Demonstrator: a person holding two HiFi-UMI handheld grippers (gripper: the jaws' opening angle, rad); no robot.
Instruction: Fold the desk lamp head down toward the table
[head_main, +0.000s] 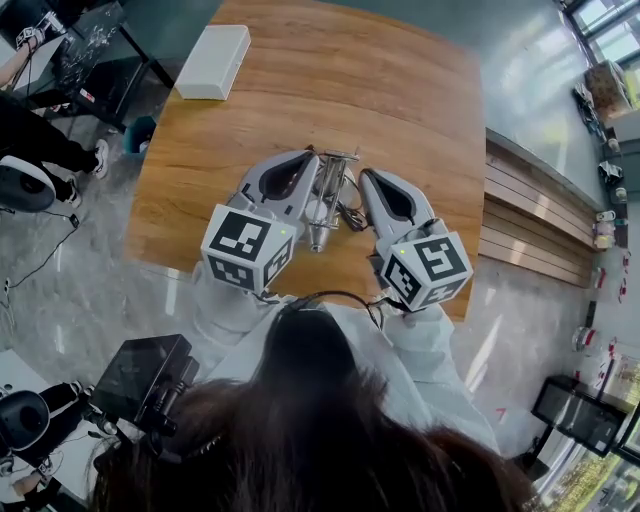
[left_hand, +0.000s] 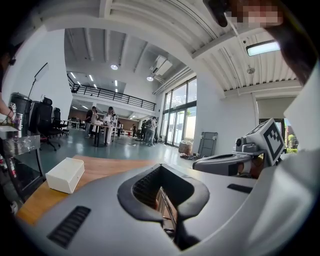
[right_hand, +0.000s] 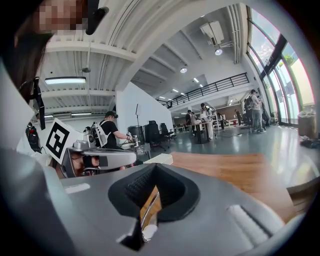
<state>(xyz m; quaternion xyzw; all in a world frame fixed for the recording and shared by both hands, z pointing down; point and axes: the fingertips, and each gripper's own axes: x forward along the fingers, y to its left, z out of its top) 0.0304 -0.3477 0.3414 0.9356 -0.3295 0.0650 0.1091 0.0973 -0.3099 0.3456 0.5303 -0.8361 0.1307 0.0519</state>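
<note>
The desk lamp (head_main: 322, 215), a silver metal frame with a cone-shaped head, stands at the near middle of the wooden table (head_main: 400, 90). My left gripper (head_main: 313, 160) is shut at the lamp's left side, against its frame. My right gripper (head_main: 363, 177) is shut at the lamp's right side, by its dark wires. In the left gripper view a thin metal rod (left_hand: 167, 207) of the lamp runs along the slit of the closed left gripper (left_hand: 162, 170). The right gripper view shows another rod (right_hand: 147, 207) with a white end in the slit of the right gripper (right_hand: 155, 167).
A white box (head_main: 213, 60) lies at the table's far left corner, also visible as the white box (left_hand: 65, 174). Black equipment (head_main: 150, 375) sits at the lower left by the person. A wooden bench (head_main: 530, 210) runs along the table's right. People stand far off in the hall.
</note>
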